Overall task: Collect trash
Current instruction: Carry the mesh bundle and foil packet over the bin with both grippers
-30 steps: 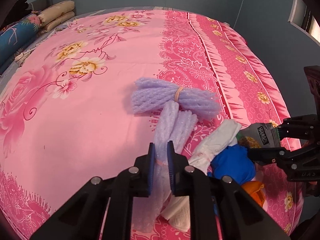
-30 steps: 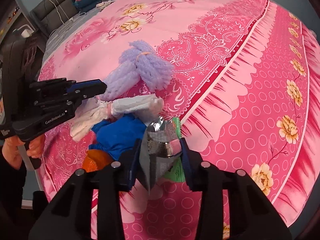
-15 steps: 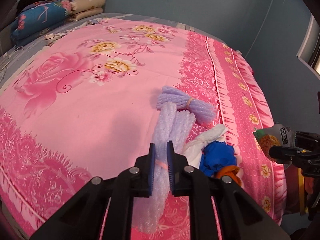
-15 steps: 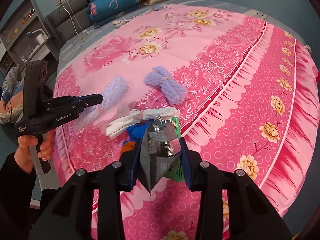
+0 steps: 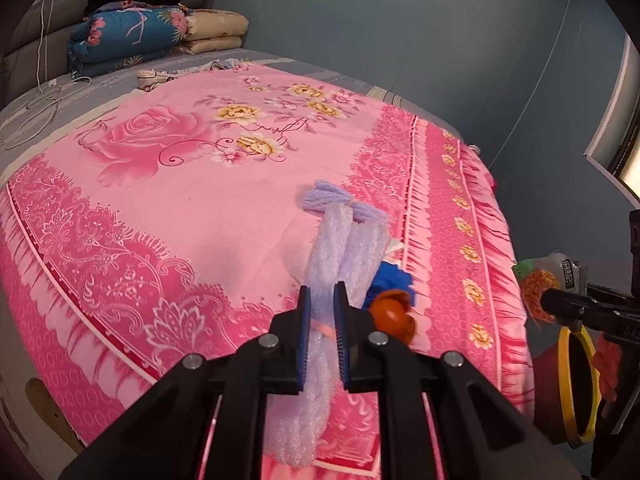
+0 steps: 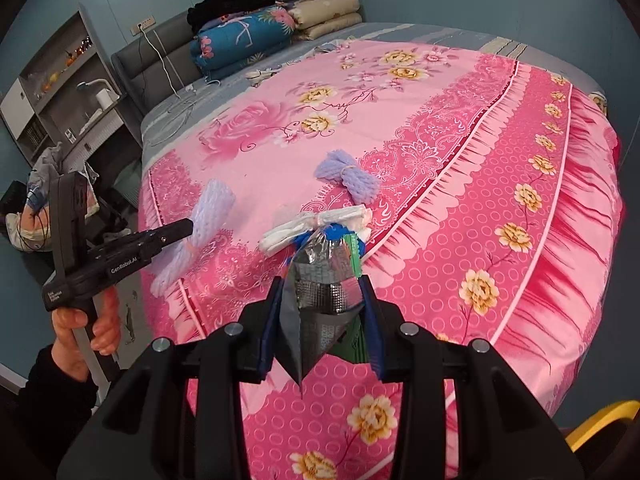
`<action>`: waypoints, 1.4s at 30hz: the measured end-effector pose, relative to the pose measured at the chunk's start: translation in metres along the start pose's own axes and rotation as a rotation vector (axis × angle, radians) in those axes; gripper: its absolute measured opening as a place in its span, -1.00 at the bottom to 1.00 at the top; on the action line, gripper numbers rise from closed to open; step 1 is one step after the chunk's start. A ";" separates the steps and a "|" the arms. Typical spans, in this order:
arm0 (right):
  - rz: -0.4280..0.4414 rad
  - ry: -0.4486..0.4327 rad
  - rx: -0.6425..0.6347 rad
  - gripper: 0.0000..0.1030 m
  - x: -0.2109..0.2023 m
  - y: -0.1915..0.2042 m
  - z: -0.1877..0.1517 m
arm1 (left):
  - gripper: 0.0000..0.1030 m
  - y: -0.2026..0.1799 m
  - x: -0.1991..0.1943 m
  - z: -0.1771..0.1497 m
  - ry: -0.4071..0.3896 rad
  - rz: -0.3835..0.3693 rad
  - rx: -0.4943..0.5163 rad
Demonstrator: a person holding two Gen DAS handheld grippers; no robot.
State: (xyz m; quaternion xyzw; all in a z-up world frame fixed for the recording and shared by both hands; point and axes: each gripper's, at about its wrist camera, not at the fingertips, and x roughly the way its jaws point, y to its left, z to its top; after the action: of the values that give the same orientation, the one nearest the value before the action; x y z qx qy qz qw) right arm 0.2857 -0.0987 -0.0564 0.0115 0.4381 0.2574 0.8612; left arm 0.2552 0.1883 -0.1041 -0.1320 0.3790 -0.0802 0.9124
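Observation:
My left gripper is shut on a pale purple foam net bundle and holds it lifted above the pink bed; it also shows in the right wrist view. My right gripper is shut on a silver foil snack wrapper, lifted clear of the bed edge; the wrapper shows in the left wrist view. A second purple foam net bundle lies on the bed. A white tied bundle, a blue bag and an orange item lie near the bed edge.
A dark bin with a yellow rim stands on the floor beside the bed at the right. Folded quilts and pillows are stacked at the headboard. A shelf unit stands left of the bed. A cable lies on the grey sheet.
Both grippers have pulled back and up from the bed with their loads. The foam net has lifted off the trash pile. The bin has come into view at the right.

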 end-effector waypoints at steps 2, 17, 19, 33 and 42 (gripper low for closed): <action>0.005 -0.014 0.007 -0.32 -0.014 0.000 -0.008 | -0.79 -0.013 -0.009 -0.006 -0.016 -0.016 0.001; 0.024 -0.138 0.075 -0.31 -0.102 -0.030 -0.044 | -0.79 -0.111 -0.070 -0.018 -0.143 -0.096 0.060; 0.024 -0.158 0.087 -0.31 -0.113 -0.035 -0.047 | -0.78 -0.125 -0.077 -0.021 -0.152 -0.116 0.071; -0.009 -0.307 0.165 -0.30 -0.200 -0.076 -0.070 | -0.78 -0.210 -0.102 -0.038 -0.152 -0.222 0.130; -0.061 -0.394 0.203 -0.29 -0.249 -0.095 -0.084 | -0.78 -0.248 -0.108 -0.050 -0.136 -0.291 0.167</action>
State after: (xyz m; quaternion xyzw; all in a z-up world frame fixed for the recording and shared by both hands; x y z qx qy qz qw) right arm 0.1426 -0.3114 0.0555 0.1348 0.2851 0.1788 0.9320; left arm 0.1322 -0.0307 0.0090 -0.1144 0.2855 -0.2336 0.9224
